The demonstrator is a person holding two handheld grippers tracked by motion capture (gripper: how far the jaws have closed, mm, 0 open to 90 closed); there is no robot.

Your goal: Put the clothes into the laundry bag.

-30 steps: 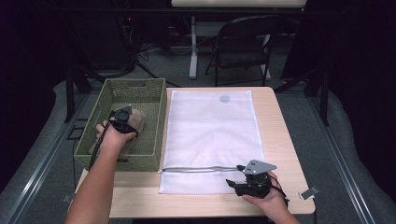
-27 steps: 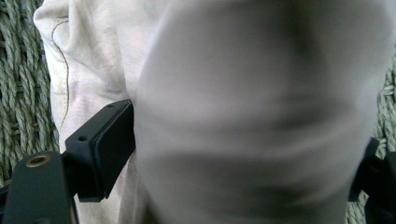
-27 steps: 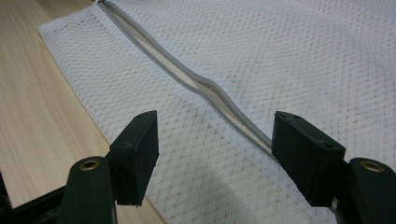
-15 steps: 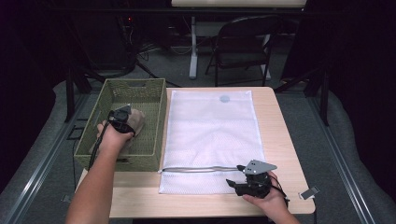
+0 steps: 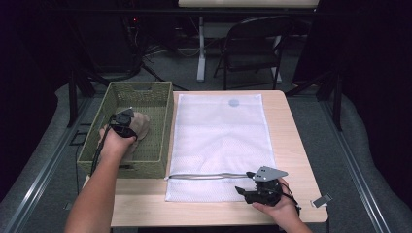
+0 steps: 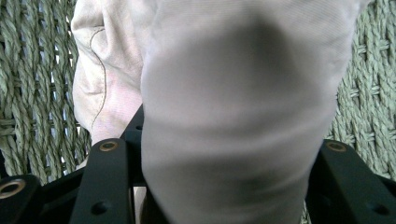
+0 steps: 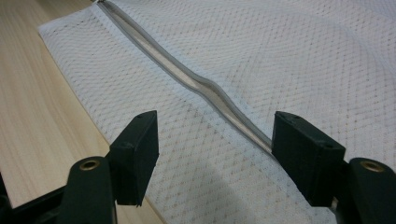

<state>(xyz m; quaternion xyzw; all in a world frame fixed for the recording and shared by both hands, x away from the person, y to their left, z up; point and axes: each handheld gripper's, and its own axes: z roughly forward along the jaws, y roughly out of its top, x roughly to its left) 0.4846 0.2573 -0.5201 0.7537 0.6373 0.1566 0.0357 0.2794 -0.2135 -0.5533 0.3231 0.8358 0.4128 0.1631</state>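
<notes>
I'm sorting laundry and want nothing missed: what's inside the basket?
A beige garment lies in the basket, bunched between the jaws of the left gripper, which have just been closing. The hand and garment hide anything beneath.

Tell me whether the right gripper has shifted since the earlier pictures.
No. The right gripper sits at the same spot over the near edge of the white mesh bag, beside its zipper, jaws open.

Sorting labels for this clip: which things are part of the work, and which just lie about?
In use: beige garment, woven basket, mesh laundry bag, left hand-held gripper, right hand-held gripper.
Lying about: folding chair, small silver object at the table's corner.
</notes>
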